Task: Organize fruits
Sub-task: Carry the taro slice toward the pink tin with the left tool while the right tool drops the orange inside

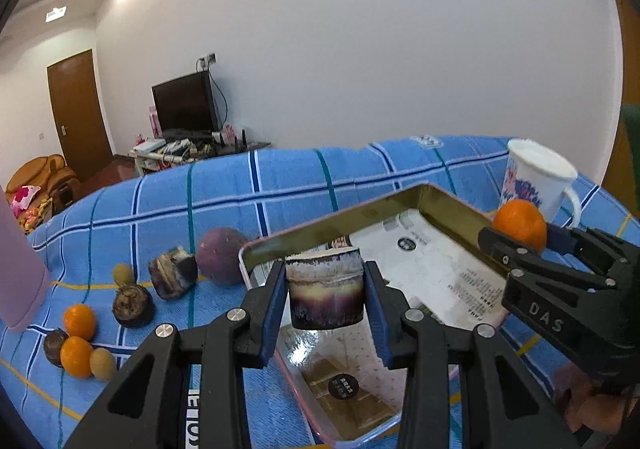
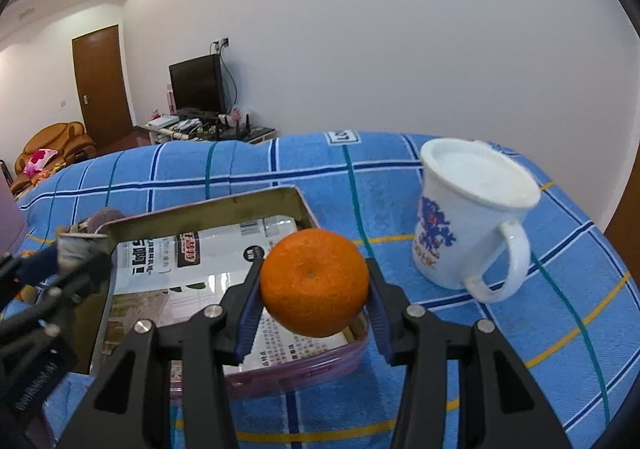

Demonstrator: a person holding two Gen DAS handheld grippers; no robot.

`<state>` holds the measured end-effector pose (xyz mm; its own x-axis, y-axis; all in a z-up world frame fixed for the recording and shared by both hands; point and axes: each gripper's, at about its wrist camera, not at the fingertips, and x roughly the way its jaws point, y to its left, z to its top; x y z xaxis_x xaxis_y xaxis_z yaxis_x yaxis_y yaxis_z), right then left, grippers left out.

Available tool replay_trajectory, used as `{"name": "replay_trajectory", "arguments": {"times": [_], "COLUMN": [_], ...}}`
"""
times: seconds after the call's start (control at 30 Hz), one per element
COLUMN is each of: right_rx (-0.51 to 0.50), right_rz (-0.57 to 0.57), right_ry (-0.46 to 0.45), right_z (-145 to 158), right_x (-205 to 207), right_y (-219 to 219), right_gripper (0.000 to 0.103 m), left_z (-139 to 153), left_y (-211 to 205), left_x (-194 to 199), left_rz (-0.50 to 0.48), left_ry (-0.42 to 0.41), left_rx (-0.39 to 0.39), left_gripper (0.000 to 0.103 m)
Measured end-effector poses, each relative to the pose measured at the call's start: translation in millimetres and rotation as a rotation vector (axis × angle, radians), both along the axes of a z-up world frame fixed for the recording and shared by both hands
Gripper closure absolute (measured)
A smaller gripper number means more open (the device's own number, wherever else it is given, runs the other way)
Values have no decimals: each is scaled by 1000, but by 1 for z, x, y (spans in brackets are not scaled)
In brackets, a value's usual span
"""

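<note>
The pink object [image 1: 20,269] at the left edge of the left wrist view is cut off, so what it is cannot be told. In the right wrist view the left gripper [image 2: 76,253] and its load are blurred, and the tin tray's [image 2: 200,209] near-left corner hides behind it. The print on the packet [image 1: 440,269] in the tray is too small to read.

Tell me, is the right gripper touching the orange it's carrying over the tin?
Touching. In the right wrist view, the right gripper has both blue pads pressed against the sides of the orange, holding it clear above the tin.
</note>
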<state>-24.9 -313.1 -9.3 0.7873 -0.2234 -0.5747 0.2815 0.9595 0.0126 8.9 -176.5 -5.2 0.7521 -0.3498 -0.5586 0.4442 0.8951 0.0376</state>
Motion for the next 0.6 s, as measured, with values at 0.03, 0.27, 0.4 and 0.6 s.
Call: {"name": "replay_trajectory", "arguments": {"times": [0.03, 0.27, 0.4, 0.6], "right_rx": [6, -50, -107, -5], "right_rz": [4, 11, 35, 62], "right_ry": [6, -4, -5, -53], "right_z": [0, 3, 4, 6], "right_x": [2, 3, 3, -4], "right_y": [0, 9, 21, 11], "right_gripper": [53, 53, 54, 48], "left_z": [-2, -10, -11, -13], "left_y": [-1, -6, -4, -6], "left_x": [2, 5, 5, 8], "left_rz": [2, 9, 13, 21], "left_ry": [6, 29, 34, 42], "left_rx": [7, 47, 50, 60], "left_gripper": [63, 63, 63, 63]}}
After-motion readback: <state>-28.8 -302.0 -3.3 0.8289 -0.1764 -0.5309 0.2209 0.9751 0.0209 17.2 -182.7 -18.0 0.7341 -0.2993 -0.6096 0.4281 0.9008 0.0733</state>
